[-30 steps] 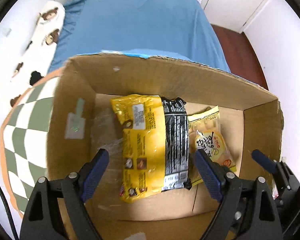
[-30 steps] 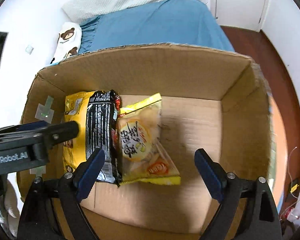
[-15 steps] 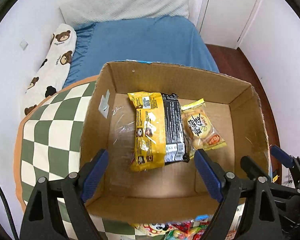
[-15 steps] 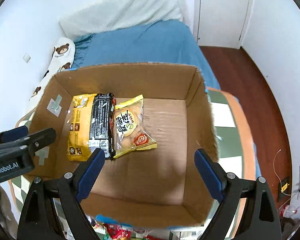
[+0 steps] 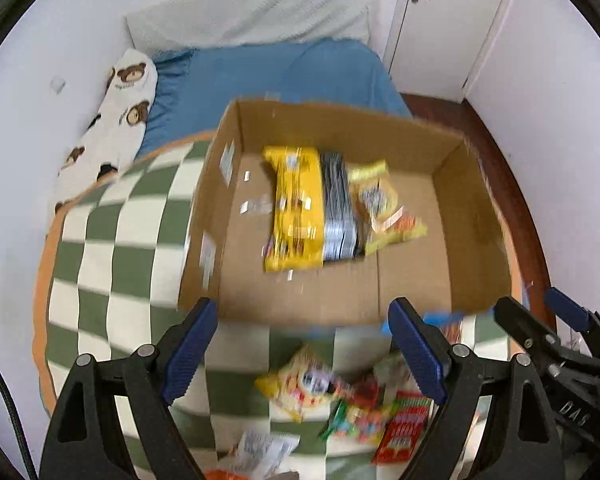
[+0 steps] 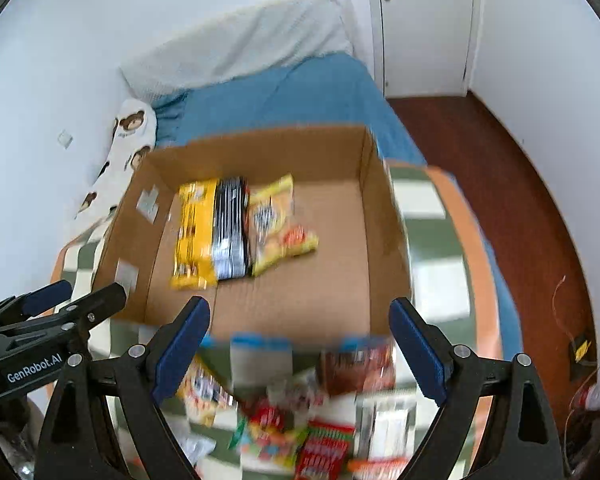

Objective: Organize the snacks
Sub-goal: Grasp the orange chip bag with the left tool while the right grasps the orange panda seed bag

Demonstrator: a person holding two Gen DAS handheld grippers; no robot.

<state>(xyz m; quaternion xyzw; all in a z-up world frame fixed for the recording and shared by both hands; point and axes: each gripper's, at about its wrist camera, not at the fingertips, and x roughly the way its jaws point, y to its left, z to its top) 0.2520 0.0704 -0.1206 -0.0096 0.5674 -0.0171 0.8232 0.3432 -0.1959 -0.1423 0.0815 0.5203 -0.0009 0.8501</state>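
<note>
An open cardboard box [image 5: 412, 292] [image 6: 384, 240] stands on a green-and-white checked cloth [image 5: 112, 248]. Inside it lie a yellow snack bag [image 5: 294, 212] [image 6: 192, 232], a black-and-silver pack [image 5: 338, 216] [image 6: 230, 228] and a small yellow cracker packet [image 5: 384, 208] [image 6: 278, 224], side by side. Loose snack packets [image 5: 340, 404] [image 6: 300, 420] lie in a heap on the cloth in front of the box. My left gripper [image 5: 304, 352] hangs open and empty above the heap, near the box's front wall. My right gripper [image 6: 300, 348] is open and empty too, over the same heap.
A bed with a blue sheet [image 5: 268, 80] and a bear-print pillow [image 5: 120, 108] lies behind the box. White walls and a door [image 5: 452, 20] close the room; dark red floor [image 6: 512, 200] runs along the right. The other gripper shows at each view's edge.
Both grippers have drawn back and upward out of the box, so the box looks smaller and the heap of loose packets in front of it has come into view. Jaws stayed open.
</note>
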